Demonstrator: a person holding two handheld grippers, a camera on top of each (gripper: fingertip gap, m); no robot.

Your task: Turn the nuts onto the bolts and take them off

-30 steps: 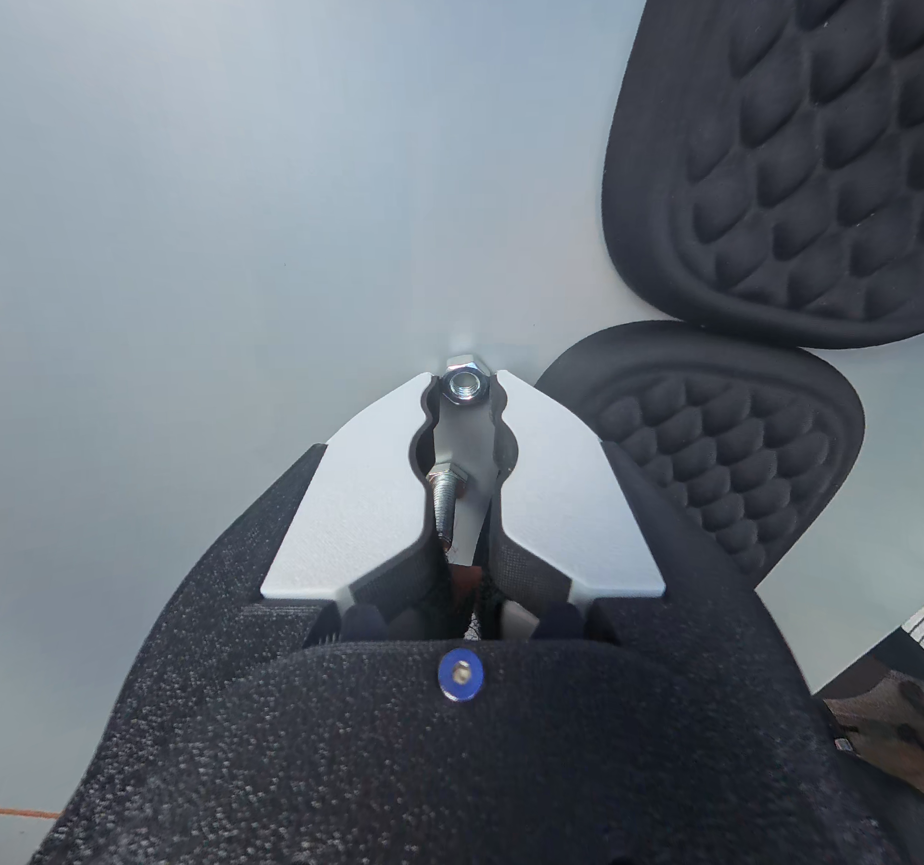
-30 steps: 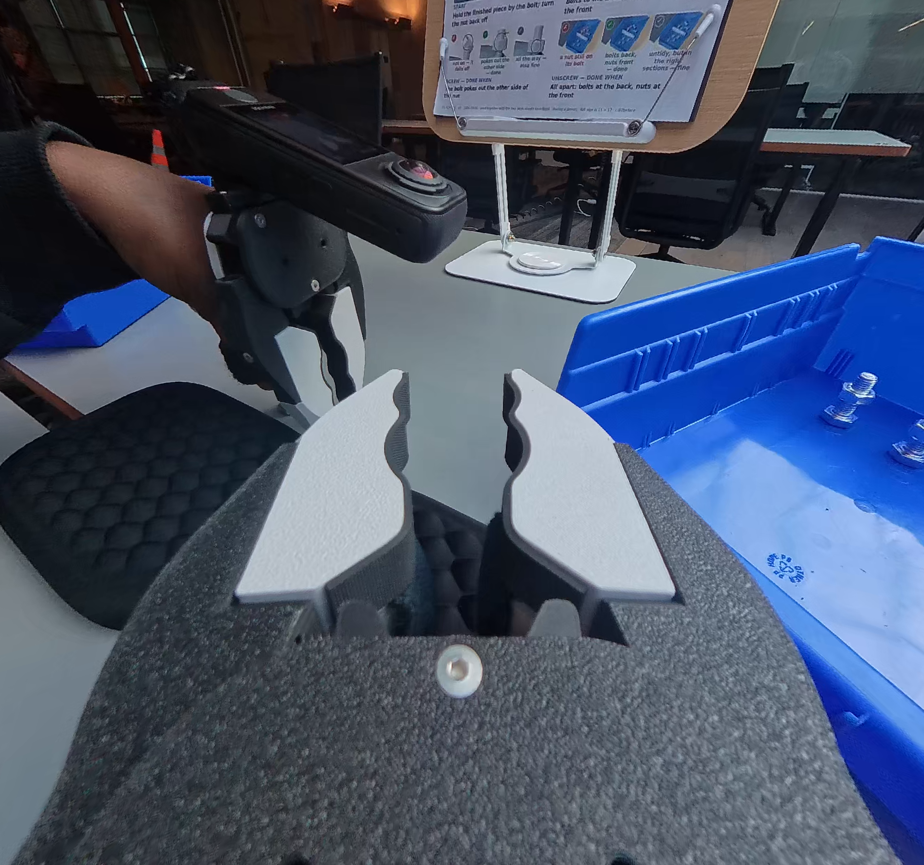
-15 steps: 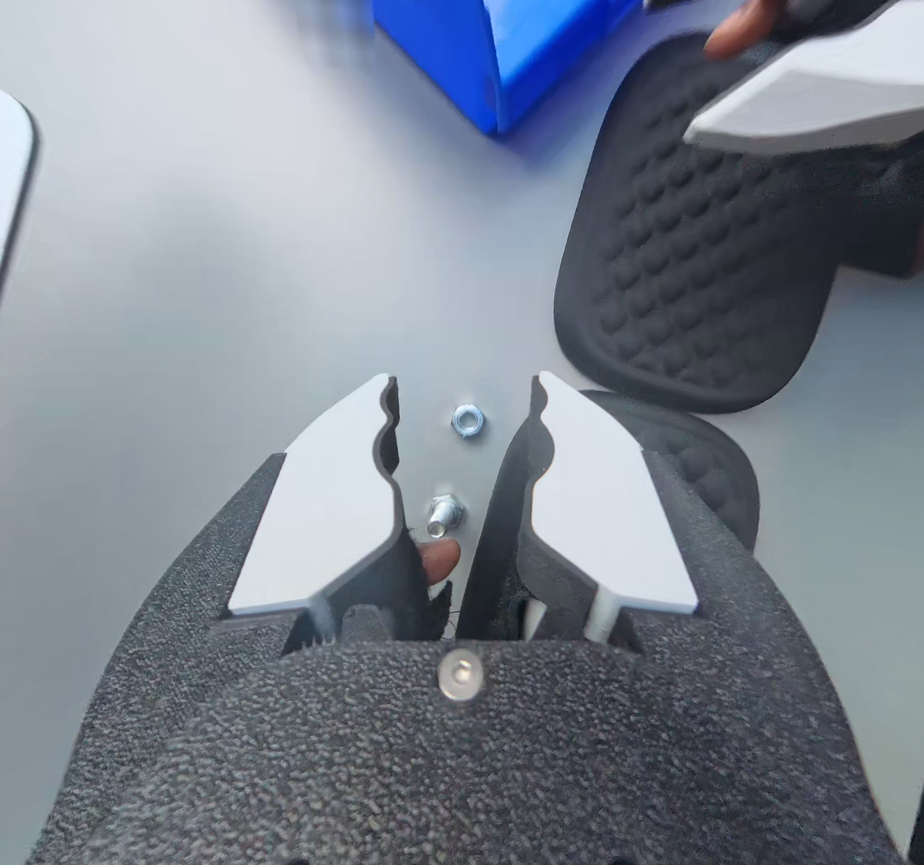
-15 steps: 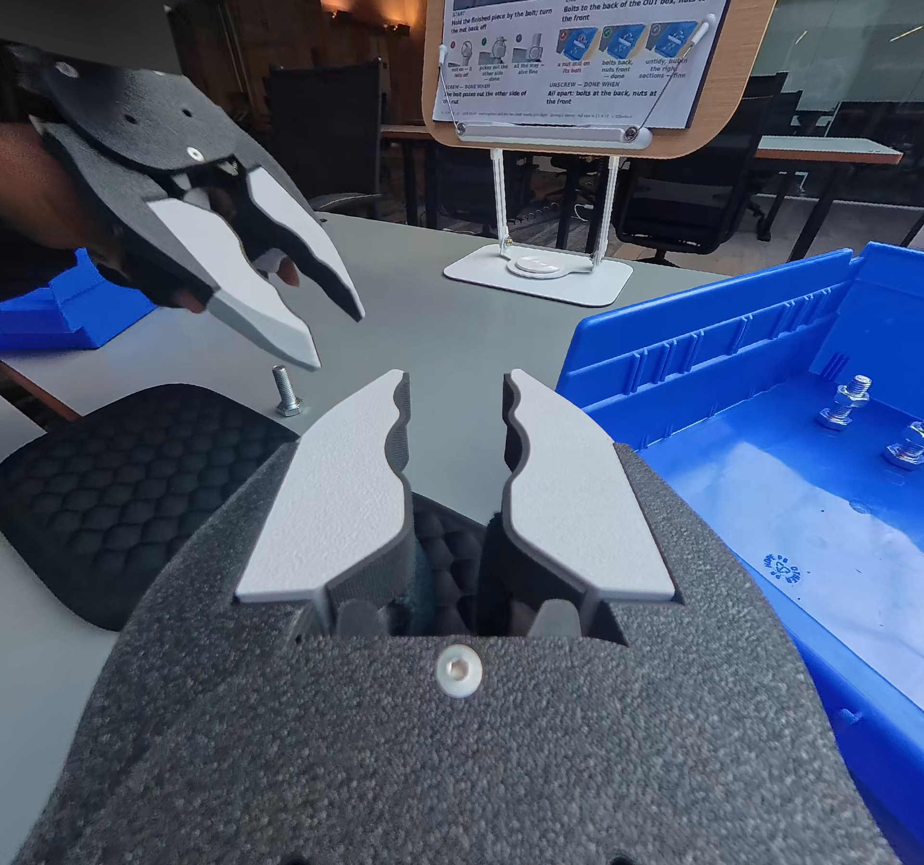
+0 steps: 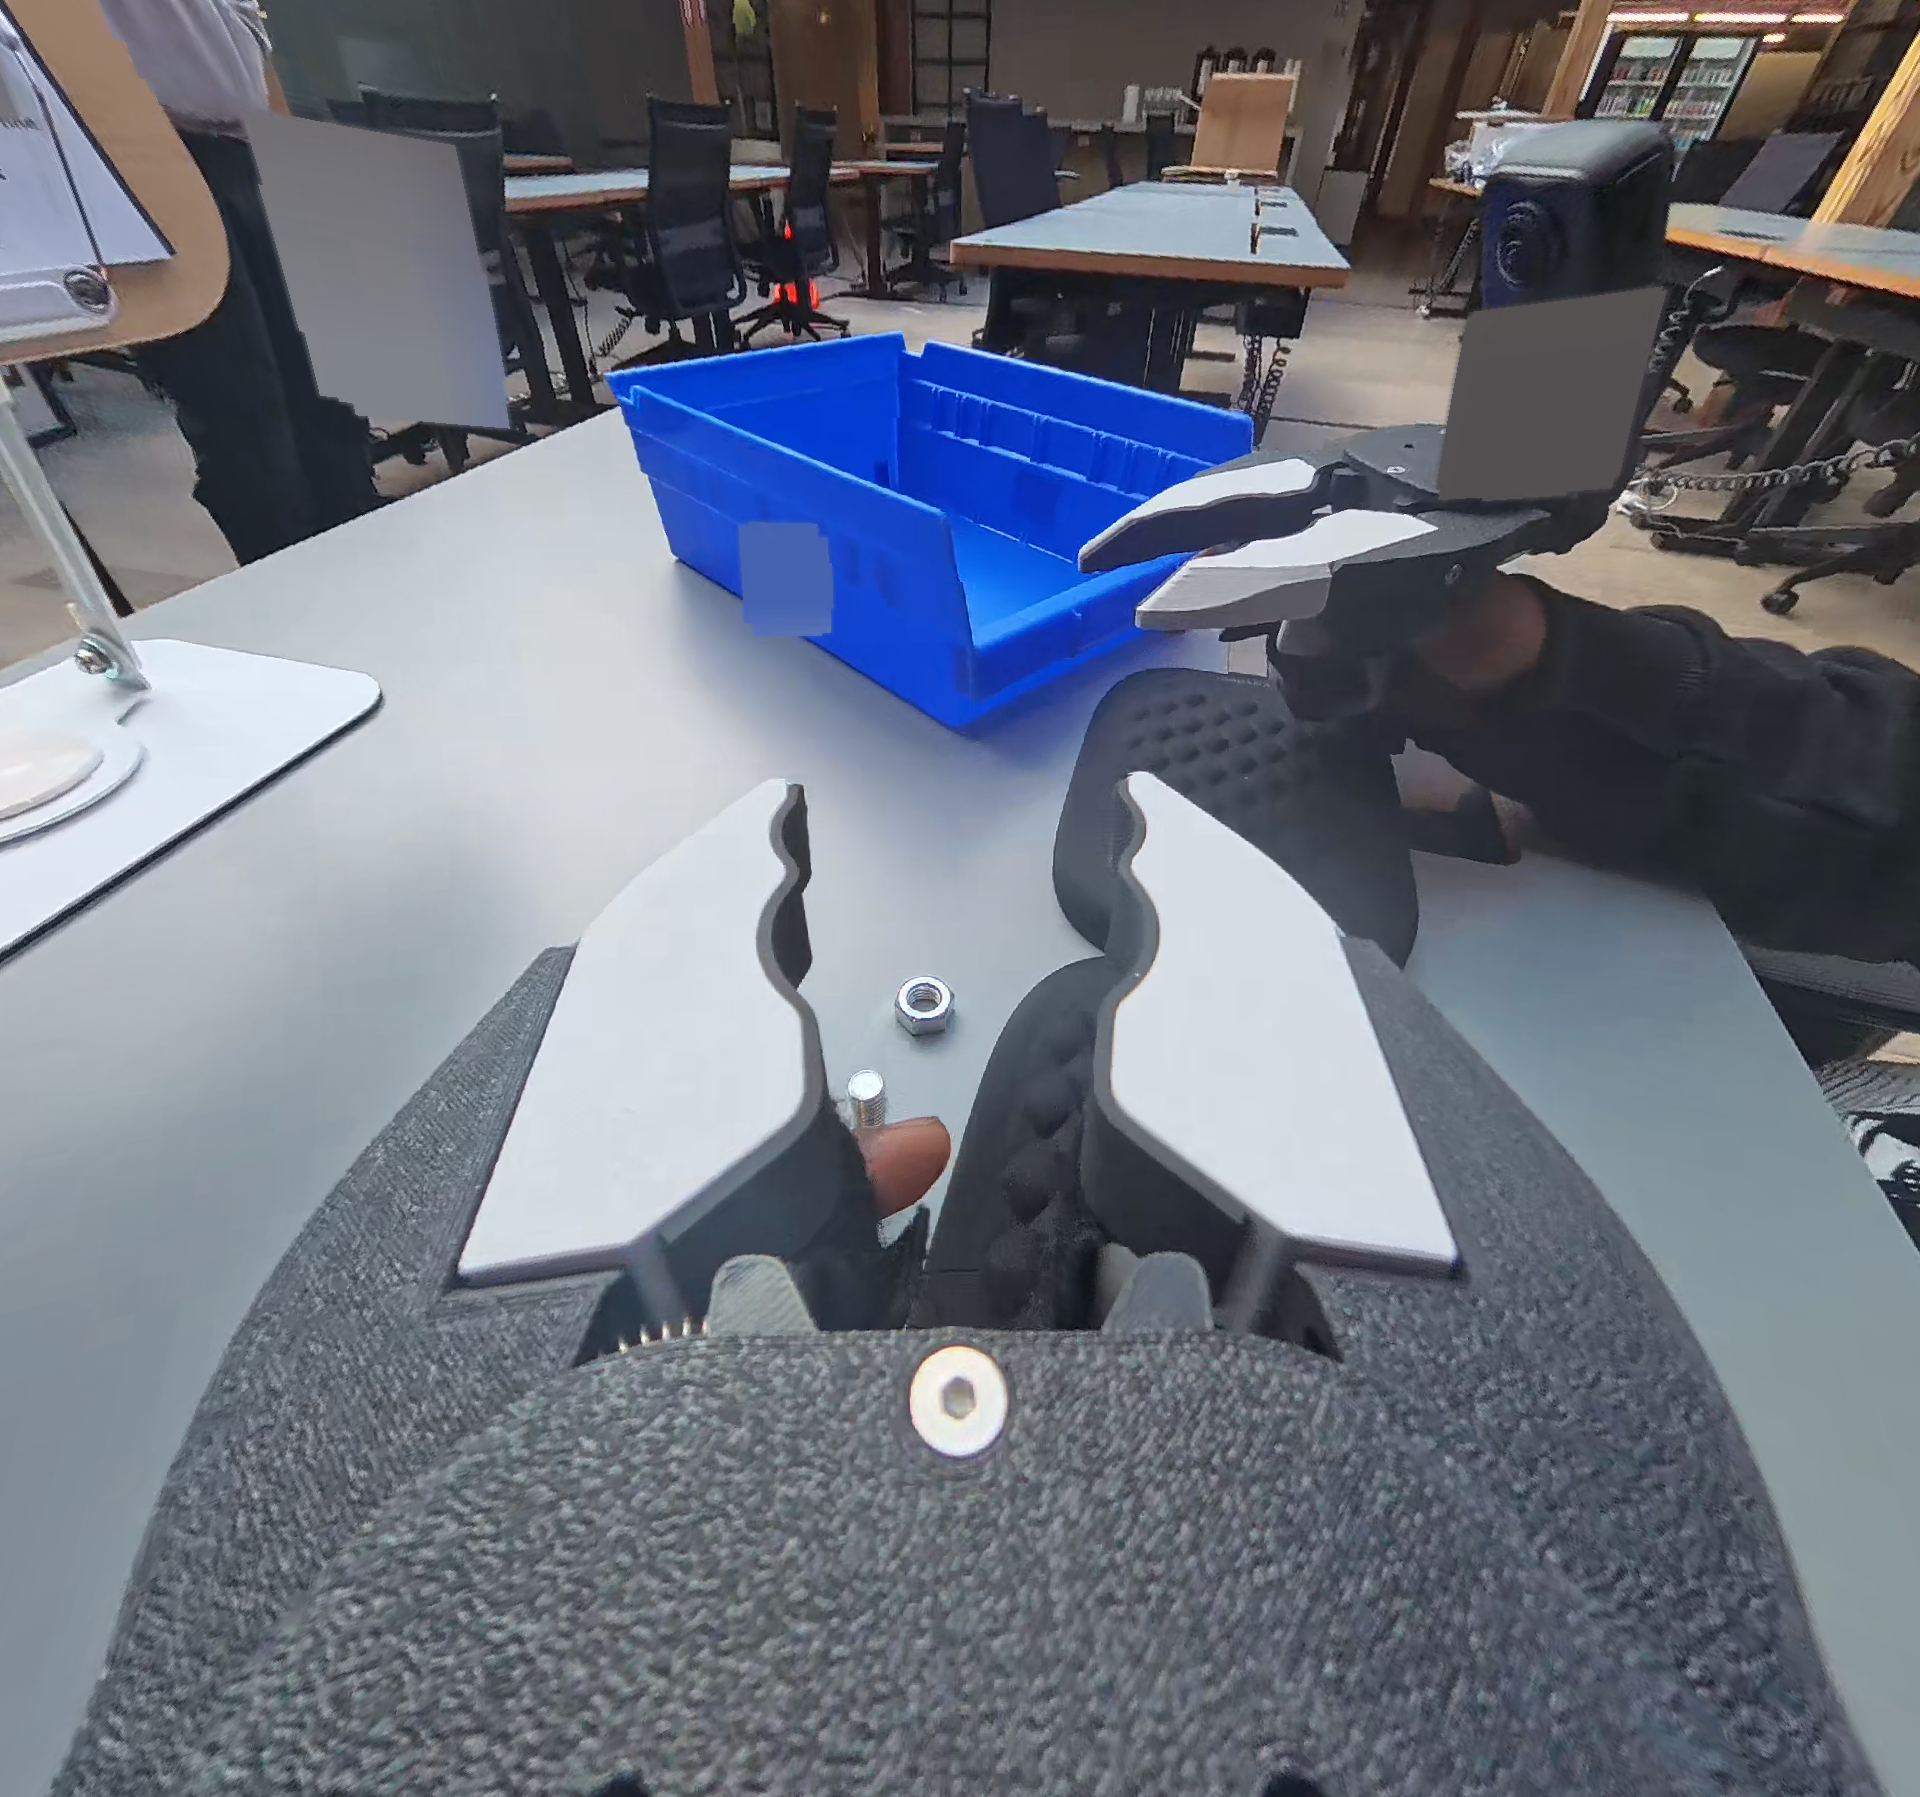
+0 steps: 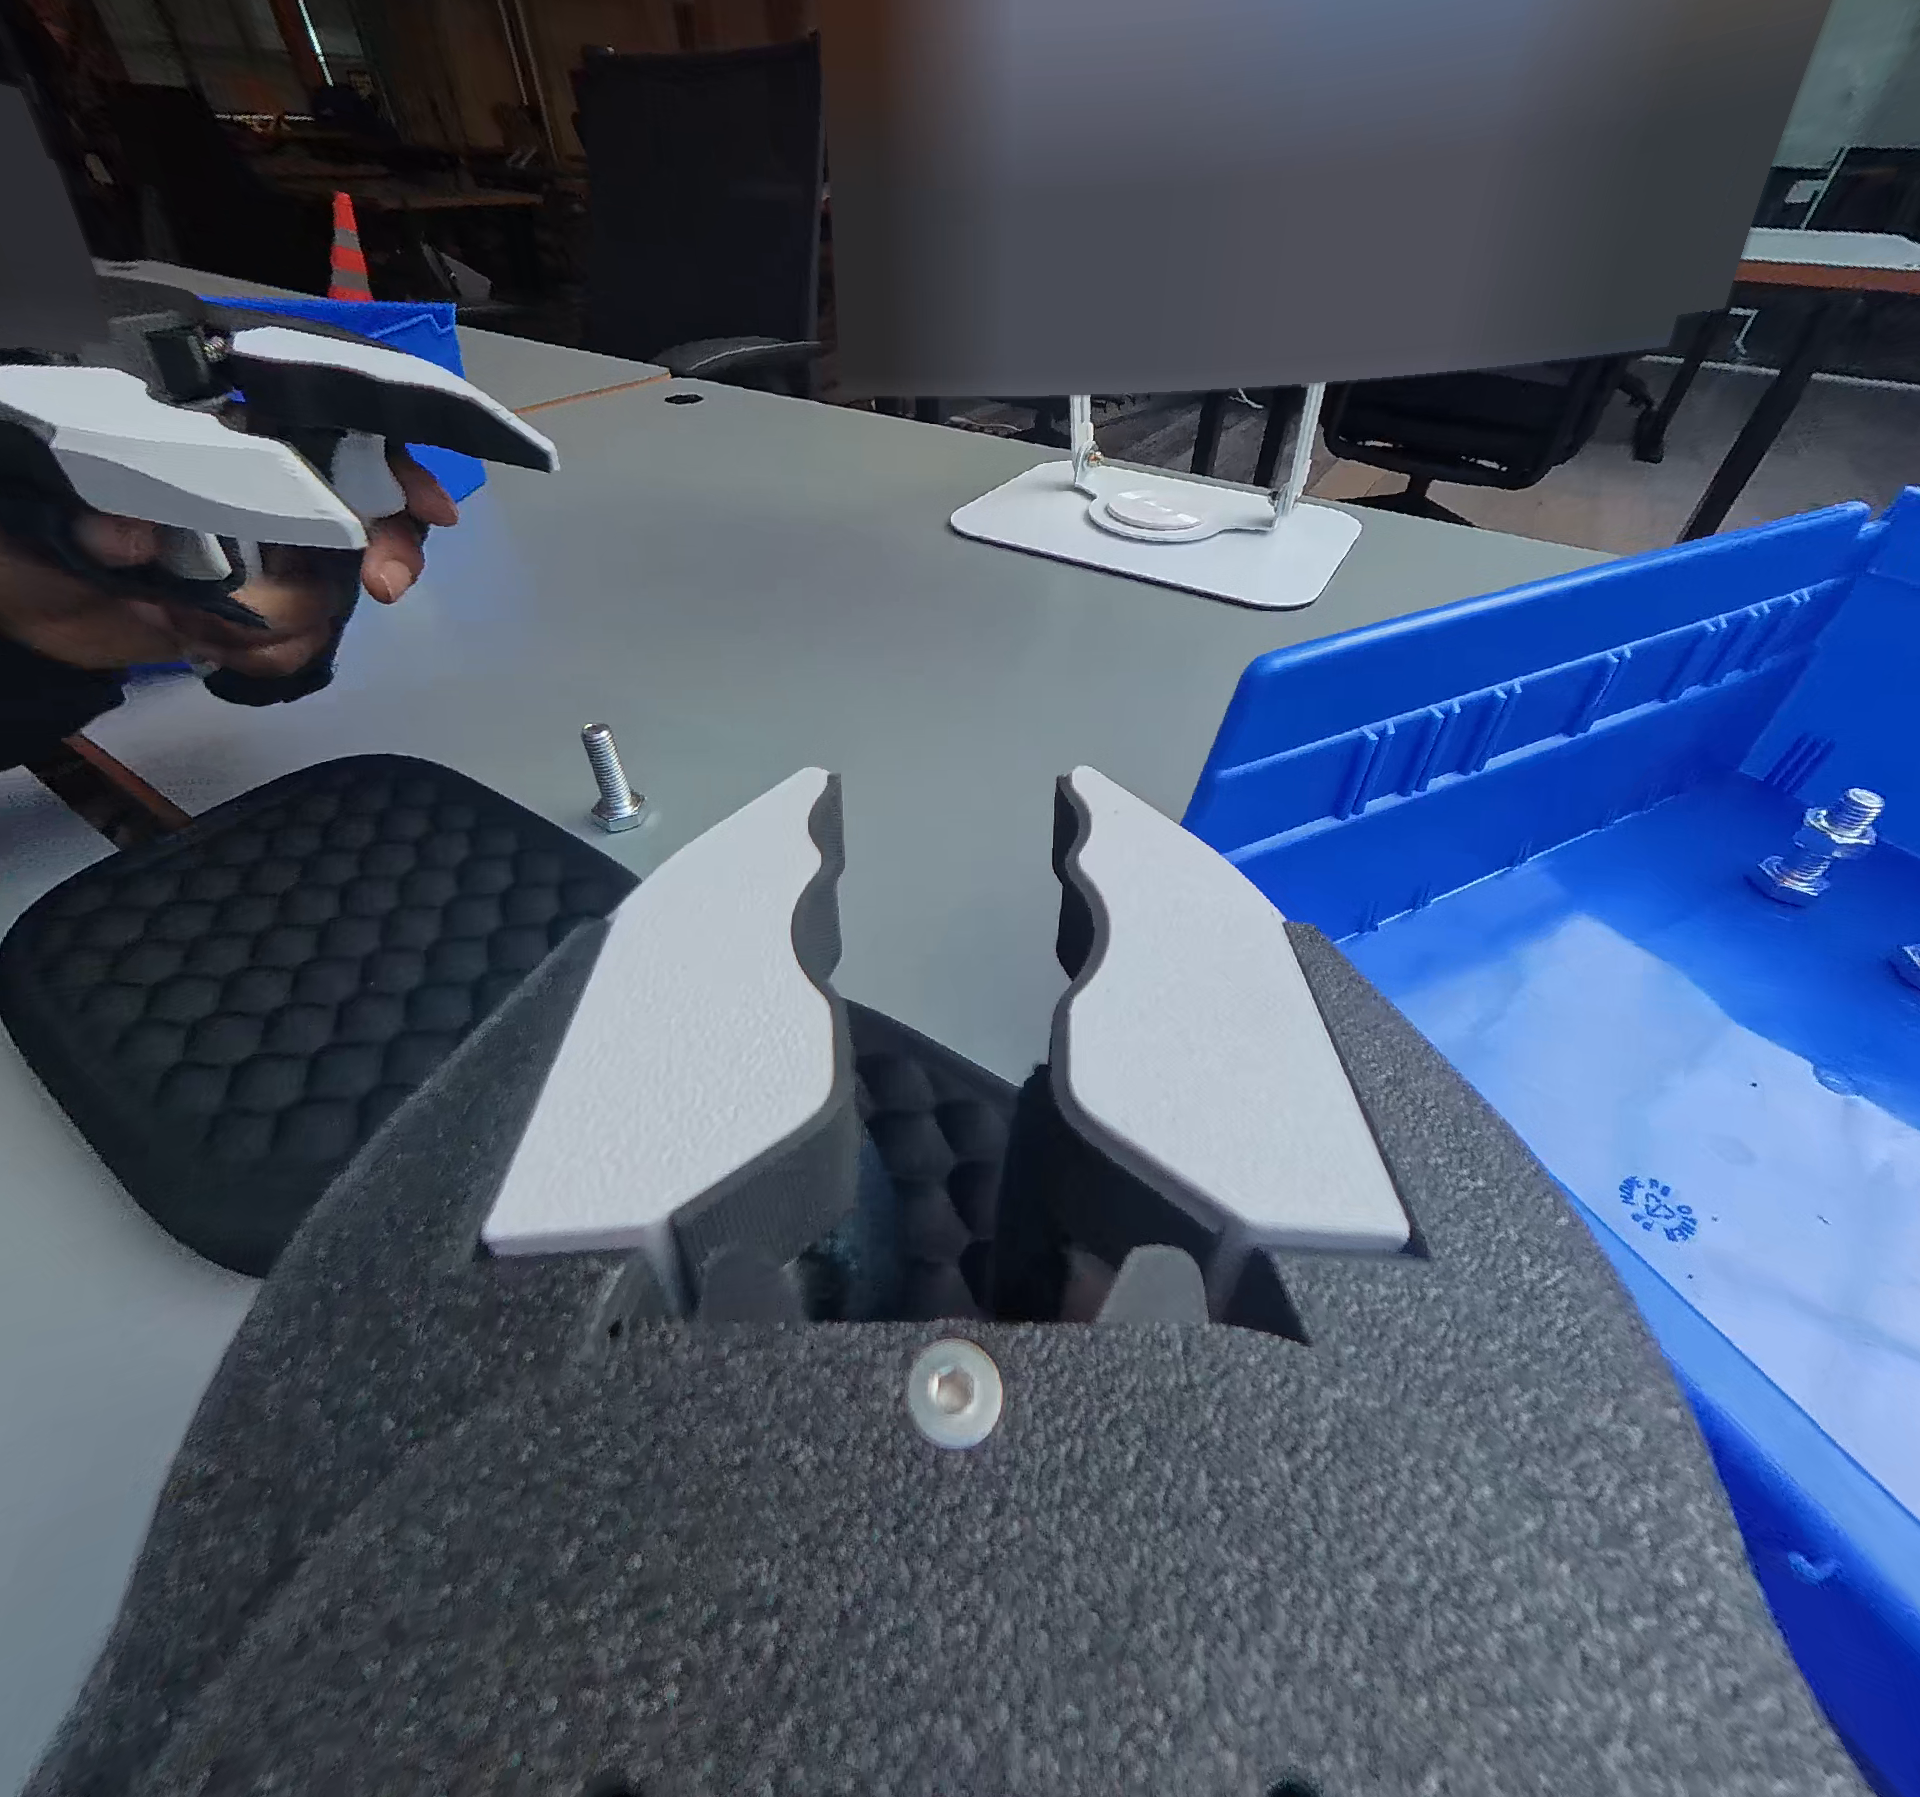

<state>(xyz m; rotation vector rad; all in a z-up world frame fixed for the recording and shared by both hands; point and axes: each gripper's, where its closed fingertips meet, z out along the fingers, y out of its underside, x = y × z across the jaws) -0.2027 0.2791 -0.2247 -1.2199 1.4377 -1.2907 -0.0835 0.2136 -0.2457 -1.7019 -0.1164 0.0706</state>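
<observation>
Nut (image 5: 926, 1006) on table, between parted left fingers (image 5: 665, 1041)

Both pictures are bright in the front and sharp there. The light is soft and comes from above, so the grey table (image 5: 520, 708) shows a pale shine and only weak shadows. A soft dark shadow lies under the blue bin (image 5: 935, 542). The room behind is dimmer, with small ceiling lamps at the far right of the left wrist view. The wide lens bends straight lines near the edges. The bin floor (image 6: 1662, 1124) has white glare.
</observation>
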